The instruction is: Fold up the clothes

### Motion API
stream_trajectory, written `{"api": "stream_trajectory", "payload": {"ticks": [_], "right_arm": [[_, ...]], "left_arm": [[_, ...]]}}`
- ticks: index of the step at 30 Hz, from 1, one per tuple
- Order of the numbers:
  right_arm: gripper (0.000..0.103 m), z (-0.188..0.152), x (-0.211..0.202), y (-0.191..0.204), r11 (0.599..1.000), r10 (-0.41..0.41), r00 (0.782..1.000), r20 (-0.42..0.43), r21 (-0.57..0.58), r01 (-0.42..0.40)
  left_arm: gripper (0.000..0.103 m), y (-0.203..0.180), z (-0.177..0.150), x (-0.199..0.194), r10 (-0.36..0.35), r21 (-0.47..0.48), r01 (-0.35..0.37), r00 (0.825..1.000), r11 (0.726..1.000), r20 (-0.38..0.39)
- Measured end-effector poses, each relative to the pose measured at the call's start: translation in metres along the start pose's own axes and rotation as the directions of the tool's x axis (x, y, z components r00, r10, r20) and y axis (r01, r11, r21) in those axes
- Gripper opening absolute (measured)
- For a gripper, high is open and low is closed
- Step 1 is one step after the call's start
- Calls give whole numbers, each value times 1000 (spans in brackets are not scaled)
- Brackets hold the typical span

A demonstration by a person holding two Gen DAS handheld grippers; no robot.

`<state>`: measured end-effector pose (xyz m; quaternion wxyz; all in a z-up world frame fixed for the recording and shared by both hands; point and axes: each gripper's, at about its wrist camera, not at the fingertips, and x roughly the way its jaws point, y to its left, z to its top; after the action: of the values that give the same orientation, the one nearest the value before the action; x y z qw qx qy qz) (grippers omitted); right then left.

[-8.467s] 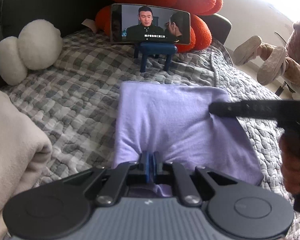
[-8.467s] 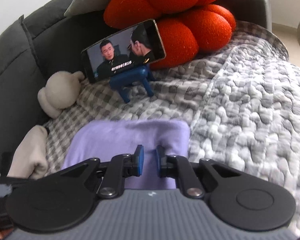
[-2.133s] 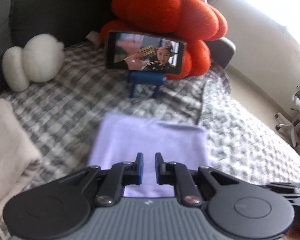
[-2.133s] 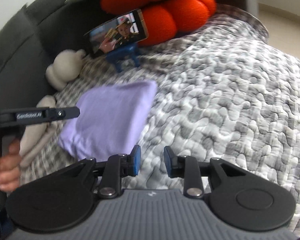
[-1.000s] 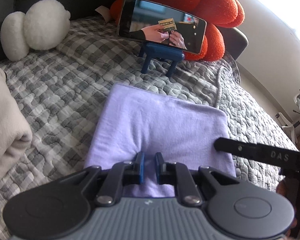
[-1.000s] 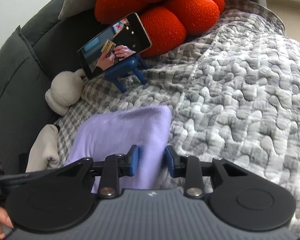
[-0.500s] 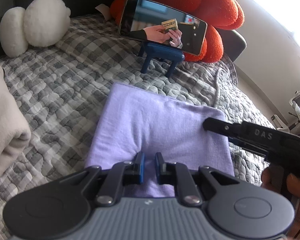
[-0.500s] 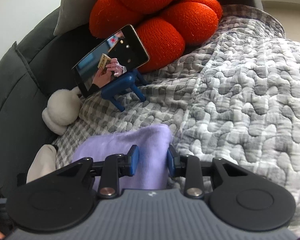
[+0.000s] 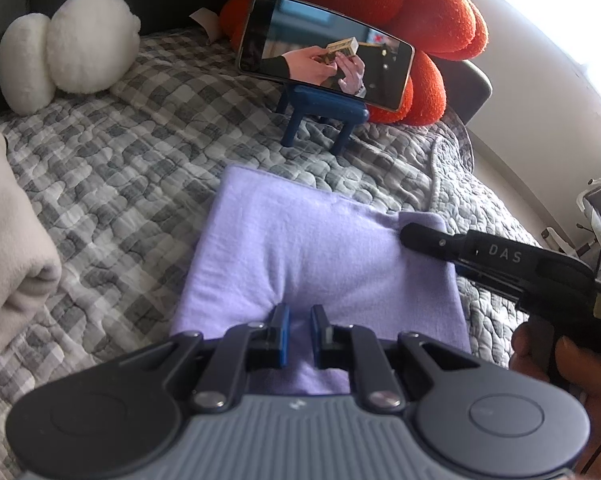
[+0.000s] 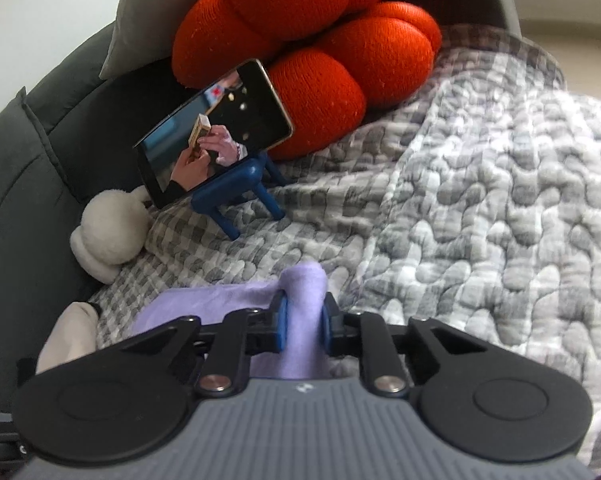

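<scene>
Left wrist view. I am holding my left gripper [image 9: 298, 330] at the near edge of the folded purple garment [image 9: 320, 248], which is lying flat on the grey checked quilt [image 9: 112, 176]. The pads are sitting close together with a ridge of purple cloth pinched between them, unchanged from a second ago. My right gripper [image 9: 410, 236] is reaching in from the right and biting the far right corner, where half a second ago it was only hovering over it. The cloth there is puckering. A beige folded item [image 9: 8, 248] is lying at the left; a phone [image 9: 324, 68] on a blue stand [image 9: 324, 116] is playing behind.

Right wrist view. My right gripper [image 10: 303, 328] has just been closing, and a raised fold of the purple garment [image 10: 304, 304] is now standing squeezed between its blue pads [image 10: 279, 326]. Before, the pads were standing wider around that corner.

Meaning for the task: I am now gripping two points, so I judge the garment ready for lifting, either for another fold or for moving aside.
</scene>
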<state>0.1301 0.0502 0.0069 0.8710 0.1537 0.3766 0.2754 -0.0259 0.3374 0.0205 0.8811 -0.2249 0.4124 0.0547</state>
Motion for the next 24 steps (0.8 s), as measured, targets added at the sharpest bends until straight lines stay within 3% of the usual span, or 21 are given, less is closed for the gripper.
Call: {"api": "stream_trajectory", "payload": {"ticks": [13,15,18,24], "right_arm": [[13,2,-2,11,994,-76,997,7,-80,76],[14,4,-5,14,992,-84,996,9,-95,85],[23,8,-12,18,987,-108,994,28,-115,110],[24,12,-25,21,976,-154,986,66,-148,162]], "left_arm": [[12,4,1,-1,-14,-15,14,1000,1000,0],[12,5,1,-1,-20,-21,20,1000,1000,0],[13,6,1,-5,-28,-24,28,1000,999,4],[28,17,4,-19,-70,-92,73,997,993,31]]}}
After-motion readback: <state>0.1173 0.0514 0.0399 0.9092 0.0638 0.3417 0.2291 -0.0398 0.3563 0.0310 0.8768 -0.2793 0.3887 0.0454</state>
